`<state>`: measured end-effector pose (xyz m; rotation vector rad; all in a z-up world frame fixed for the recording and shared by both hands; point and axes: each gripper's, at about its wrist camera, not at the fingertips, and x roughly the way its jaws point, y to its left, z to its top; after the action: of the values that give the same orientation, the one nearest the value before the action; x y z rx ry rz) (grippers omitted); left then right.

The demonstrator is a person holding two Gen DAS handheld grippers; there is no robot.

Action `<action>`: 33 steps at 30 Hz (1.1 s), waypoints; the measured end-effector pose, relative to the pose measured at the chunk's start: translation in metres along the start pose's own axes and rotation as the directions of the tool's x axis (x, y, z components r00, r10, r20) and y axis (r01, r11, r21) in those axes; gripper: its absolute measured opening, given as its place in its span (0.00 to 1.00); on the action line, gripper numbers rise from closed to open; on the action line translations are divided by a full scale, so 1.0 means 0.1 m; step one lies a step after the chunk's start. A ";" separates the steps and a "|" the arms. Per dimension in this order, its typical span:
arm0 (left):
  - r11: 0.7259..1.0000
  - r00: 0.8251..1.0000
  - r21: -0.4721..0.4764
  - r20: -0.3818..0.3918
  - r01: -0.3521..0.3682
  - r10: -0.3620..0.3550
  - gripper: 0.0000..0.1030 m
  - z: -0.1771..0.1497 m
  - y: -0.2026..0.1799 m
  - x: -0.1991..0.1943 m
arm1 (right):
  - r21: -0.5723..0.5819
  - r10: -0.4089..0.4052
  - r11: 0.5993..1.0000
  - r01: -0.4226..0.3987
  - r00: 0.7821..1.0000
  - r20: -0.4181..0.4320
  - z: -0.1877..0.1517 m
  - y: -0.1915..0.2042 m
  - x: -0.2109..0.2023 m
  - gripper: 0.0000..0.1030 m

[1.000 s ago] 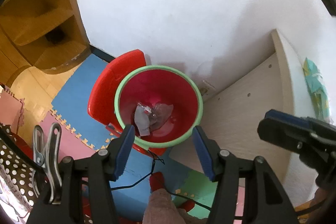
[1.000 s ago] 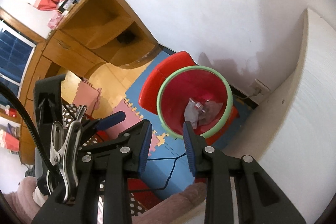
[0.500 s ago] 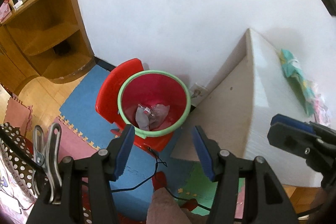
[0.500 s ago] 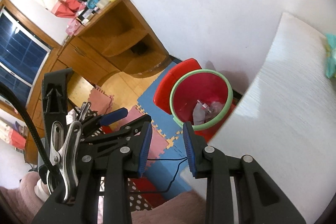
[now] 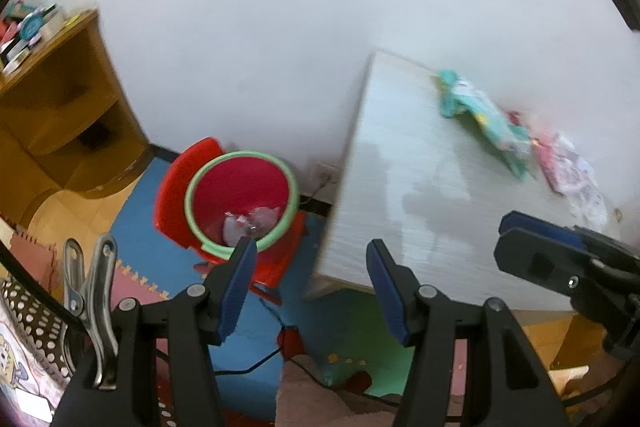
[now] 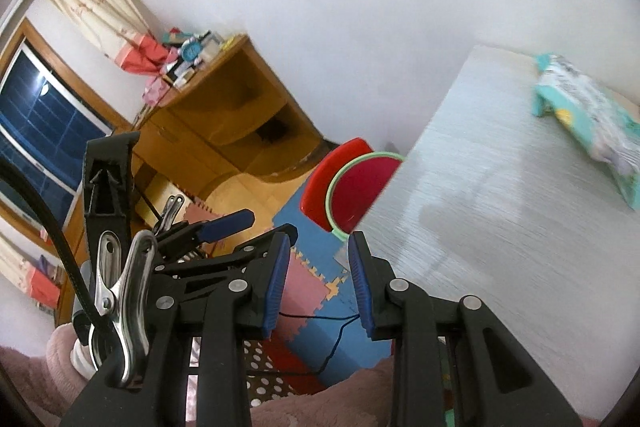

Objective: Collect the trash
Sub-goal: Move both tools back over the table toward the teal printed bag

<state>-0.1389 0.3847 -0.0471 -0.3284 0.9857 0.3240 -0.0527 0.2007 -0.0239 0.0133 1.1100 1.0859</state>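
Below, the red bin (image 5: 240, 199) with crumpled trash (image 5: 250, 223) inside stands on the floor beside the white desk (image 5: 420, 207); wrappers (image 5: 484, 121) lie on the desk; left gripper (image 5: 312, 287) and right gripper (image 6: 316, 283) both empty, fingers apart.

Black left gripper with blue pads (image 5: 312, 281) low in the frame's centre, jaws parted wide, nothing between them. Black right gripper with blue pads (image 6: 318, 281) at lower centre, jaws parted more narrowly, likewise empty. Both angled downward.
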 end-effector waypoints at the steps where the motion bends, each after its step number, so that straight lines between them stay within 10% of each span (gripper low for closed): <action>1: 1.000 1.000 0.012 0.004 0.012 -0.012 0.58 0.00 -0.09 -0.04 | 0.006 -0.005 1.000 0.004 1.000 0.012 -0.03 -0.03 -0.08 0.31; 18: 0.983 0.995 0.171 0.049 0.074 -0.083 0.58 0.20 -1.20 -0.27 | 0.194 -0.141 0.976 0.101 0.968 0.206 -0.52 -0.92 -1.43 0.31; 33: 0.956 0.994 0.279 0.028 0.093 -0.105 0.58 0.99 -1.76 0.19 | 0.385 -0.270 0.908 0.165 0.932 0.240 -0.40 -1.65 -1.62 0.32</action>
<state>0.0177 0.2687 0.0092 -0.1141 0.9554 0.0977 0.0298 -0.0186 -0.0108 0.3211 1.0025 0.6416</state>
